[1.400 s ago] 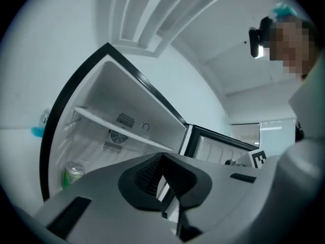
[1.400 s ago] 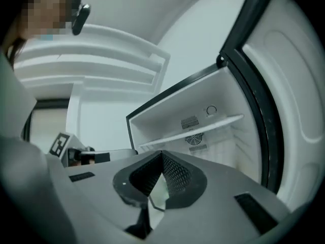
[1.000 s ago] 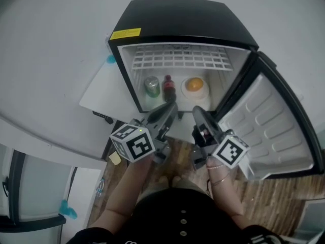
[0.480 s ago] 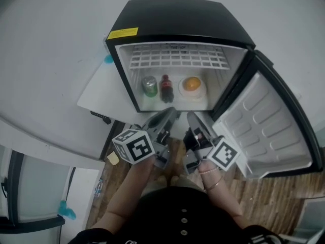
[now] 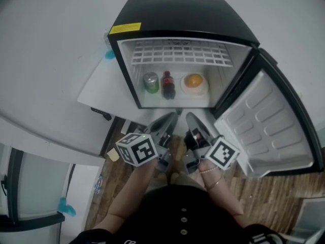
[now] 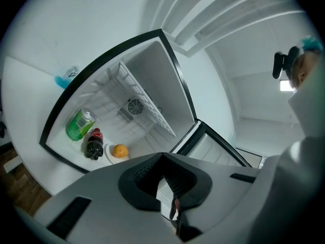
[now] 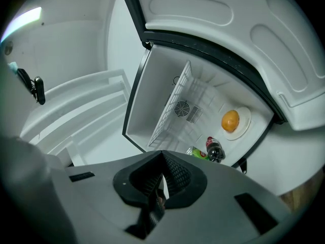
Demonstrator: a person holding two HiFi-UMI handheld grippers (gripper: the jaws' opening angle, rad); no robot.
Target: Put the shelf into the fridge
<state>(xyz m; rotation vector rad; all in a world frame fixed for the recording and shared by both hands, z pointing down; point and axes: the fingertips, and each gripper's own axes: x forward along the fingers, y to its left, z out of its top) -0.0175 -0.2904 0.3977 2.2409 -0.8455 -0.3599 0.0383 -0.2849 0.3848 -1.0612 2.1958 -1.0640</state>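
The black mini fridge (image 5: 183, 15) stands open in front of me. A white wire shelf (image 5: 177, 52) sits level in its upper part; it also shows as a wire shelf (image 6: 147, 98) in the left gripper view and a wire shelf (image 7: 175, 108) in the right one. Below it stand a green can (image 5: 150, 82), a cola bottle (image 5: 167, 84) and an orange on a plate (image 5: 194, 80). My left gripper (image 5: 171, 120) and right gripper (image 5: 189, 120) hang side by side just outside the fridge's lower edge. Both are shut and hold nothing.
The fridge door (image 5: 269, 126) swings open to the right, close beside my right gripper. A white panel (image 5: 99, 90) lies left of the fridge. Wooden floor (image 5: 274, 197) shows below the door.
Both grippers have sunk and drawn back a little from the fridge opening, rolling slightly. Their jaws stay shut. Nothing inside the fridge has moved.
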